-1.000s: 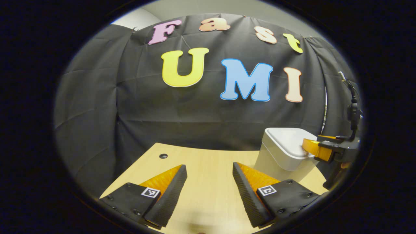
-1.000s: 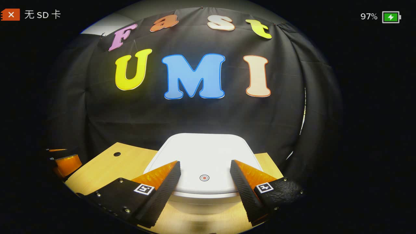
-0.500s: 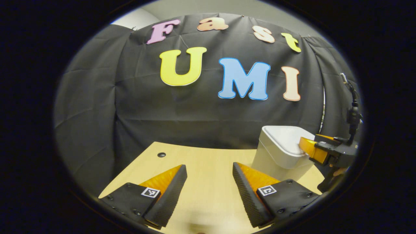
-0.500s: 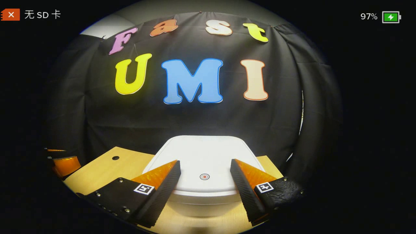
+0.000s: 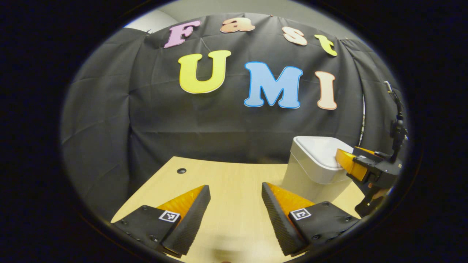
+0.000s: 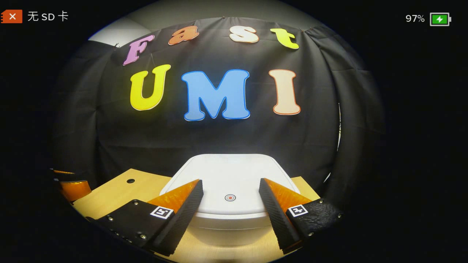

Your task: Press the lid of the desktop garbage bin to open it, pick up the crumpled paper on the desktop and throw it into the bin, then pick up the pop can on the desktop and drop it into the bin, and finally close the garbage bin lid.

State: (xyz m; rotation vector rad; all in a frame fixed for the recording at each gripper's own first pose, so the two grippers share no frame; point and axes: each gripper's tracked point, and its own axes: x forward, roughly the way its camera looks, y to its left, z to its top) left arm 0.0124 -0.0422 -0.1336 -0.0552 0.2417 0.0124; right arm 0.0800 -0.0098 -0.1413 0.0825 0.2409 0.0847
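Right gripper (image 6: 231, 195): my fingers are spread wide, nothing between them. They sit above the near edge of the bin lid (image 6: 230, 175), one finger on each side of the small round red mark (image 6: 230, 197) on the lid. Can't tell if the tips touch the lid. Lid is down and flat on the white garbage bin (image 6: 228, 232); bin stands on the light wood desktop (image 6: 113, 190) against the black cloth backdrop (image 6: 219, 131).

Left gripper (image 5: 236, 208): fingers wide apart too, holding nothing, hovering over bare desktop (image 5: 234, 179). In the left gripper view the bin (image 5: 310, 179) is to the right and a bit farther, lid (image 5: 321, 151) closed, with the right gripper (image 5: 347, 162) reaching in over the lid's right side and a bit of the hand (image 5: 378, 191) under it. A small dark hole (image 5: 181, 170) sits in the desktop far left.

In the right gripper view the left gripper (image 6: 73, 186) is at the far left edge, well apart from the bin.
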